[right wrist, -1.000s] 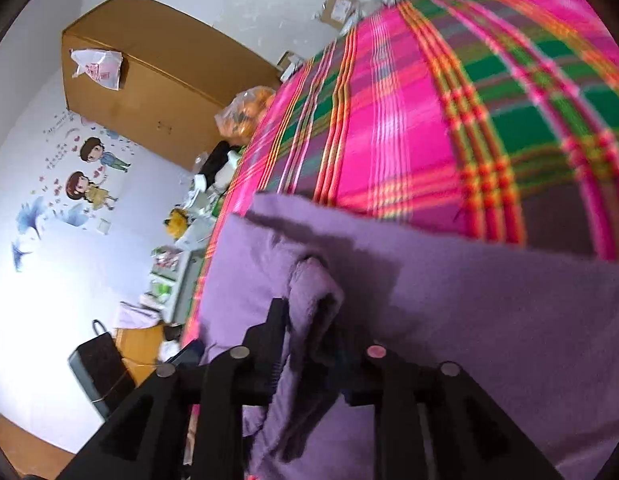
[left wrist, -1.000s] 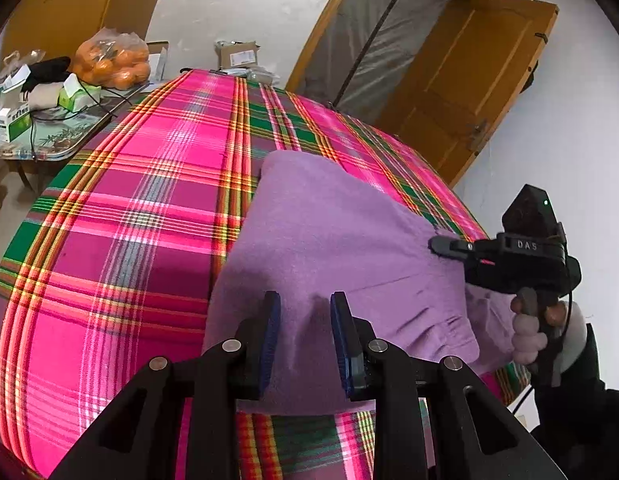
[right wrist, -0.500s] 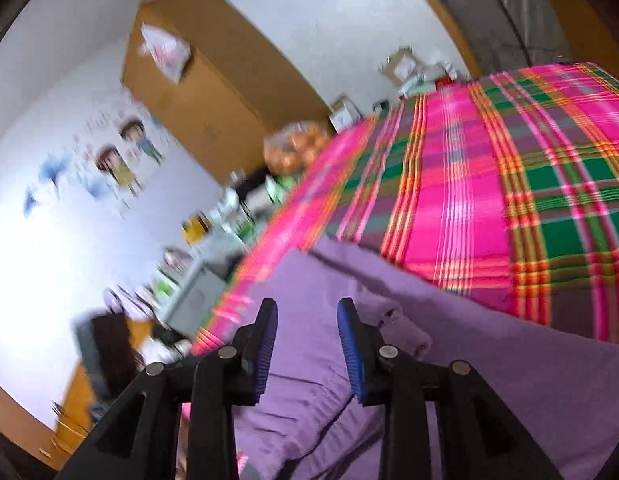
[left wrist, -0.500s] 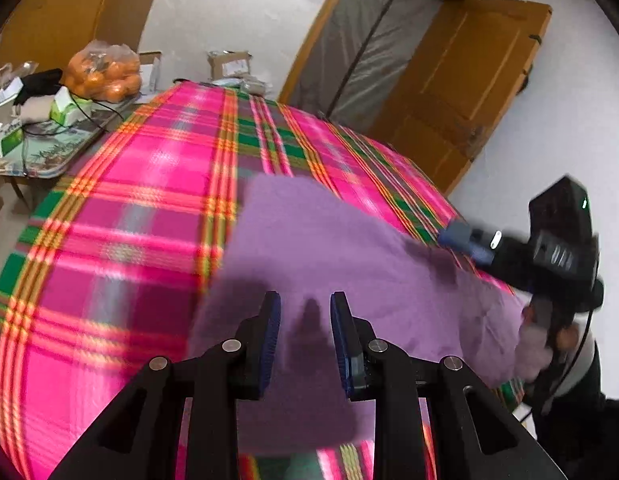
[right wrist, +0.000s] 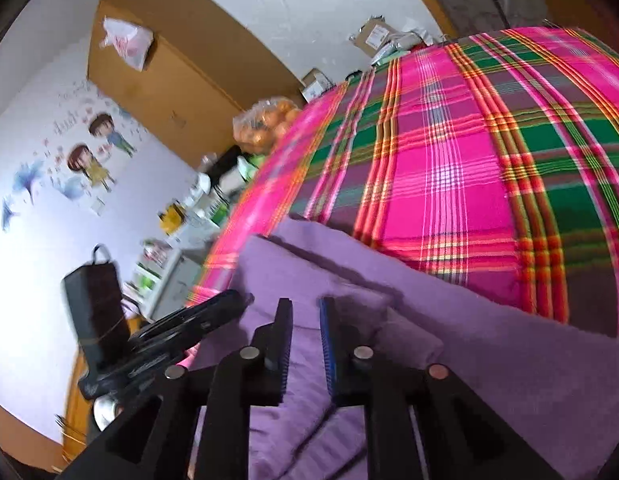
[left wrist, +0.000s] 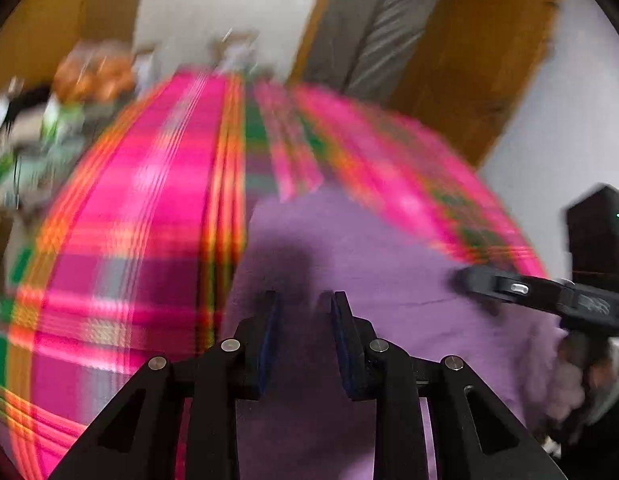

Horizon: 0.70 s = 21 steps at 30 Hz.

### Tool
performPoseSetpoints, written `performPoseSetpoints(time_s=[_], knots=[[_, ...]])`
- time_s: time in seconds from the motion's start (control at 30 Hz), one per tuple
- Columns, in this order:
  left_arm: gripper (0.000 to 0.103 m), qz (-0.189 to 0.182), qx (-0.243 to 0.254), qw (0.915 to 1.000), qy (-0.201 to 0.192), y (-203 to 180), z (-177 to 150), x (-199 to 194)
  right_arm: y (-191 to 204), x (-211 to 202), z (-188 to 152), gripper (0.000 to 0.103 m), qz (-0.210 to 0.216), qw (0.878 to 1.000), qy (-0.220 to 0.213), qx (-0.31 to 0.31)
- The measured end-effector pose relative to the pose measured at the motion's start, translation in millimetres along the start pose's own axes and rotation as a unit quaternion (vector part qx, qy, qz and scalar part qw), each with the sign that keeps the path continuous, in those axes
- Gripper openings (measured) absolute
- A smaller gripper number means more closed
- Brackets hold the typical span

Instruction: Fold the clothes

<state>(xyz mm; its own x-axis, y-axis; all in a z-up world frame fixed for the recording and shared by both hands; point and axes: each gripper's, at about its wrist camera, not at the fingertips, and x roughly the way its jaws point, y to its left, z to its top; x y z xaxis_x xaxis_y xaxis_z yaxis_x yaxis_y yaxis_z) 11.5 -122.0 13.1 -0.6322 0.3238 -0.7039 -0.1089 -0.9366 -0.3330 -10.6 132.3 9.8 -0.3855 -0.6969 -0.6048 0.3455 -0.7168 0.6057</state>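
My left gripper (left wrist: pixel 303 304) hovers part-open and empty above the purple garment (left wrist: pixel 349 248). My right gripper (right wrist: pixel 305 312), jaws just narrowing, grips nothing either. Only its view shows the cartoon wall stickers (right wrist: pixel 85 152).

Purple garment (right wrist: pixel 489 364); bedcover (right wrist: pixel 449 184) – pink-green-orange plaid; black grippers, blue pads

Purple garment (right wrist: pixel 489 360): soft fleece-like cloth, plain lilac. Lies partly folded on a pink, green and orange plaid cover (right wrist: pixel 449 184), near its front edge. Layered folds and a gathered edge show; surface mostly smooth.
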Motion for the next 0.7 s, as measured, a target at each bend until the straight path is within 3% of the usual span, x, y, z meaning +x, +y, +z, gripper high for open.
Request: performPoseSetpoints(time_s=[0.03, 0.1, 0.2, 0.37, 0.43, 0.7], knots=[[0.027, -0.008, -0.002, 0.9999, -0.008, 1, 3, -3, -7, 3, -1, 0.007, -0.005, 1.0, 0.008, 0.01], [0.027, -0.007, 0.0, 1.0, -0.005, 0, 8, -9, -11, 0, -2, 0.004, -0.01, 1.0, 0.009, 0.014], [0.027, -0.006, 0.008, 0.9998, -0.017, -1, 19, -17, -3, -6, 1, 0.013, -0.007, 1.0, 0.0, 0.002], [0.027, -0.007, 0.012, 0.9998, -0.012, -1, 43, 4, 6, 15, 13, 0.014, -0.004, 1.0, 0.008, -0.014], [0.027, -0.012, 0.008, 0.9999, 0.002, 1, 49, 22, -11, 21, 12, 0.0, -0.013, 1.0, 0.016, 0.006], [0.027, -0.087, -0.045, 0.9952, -0.003, 27, 51, 30, -23, 21, 12, 0.0, -0.002, 1.0, 0.006, 0.02]])
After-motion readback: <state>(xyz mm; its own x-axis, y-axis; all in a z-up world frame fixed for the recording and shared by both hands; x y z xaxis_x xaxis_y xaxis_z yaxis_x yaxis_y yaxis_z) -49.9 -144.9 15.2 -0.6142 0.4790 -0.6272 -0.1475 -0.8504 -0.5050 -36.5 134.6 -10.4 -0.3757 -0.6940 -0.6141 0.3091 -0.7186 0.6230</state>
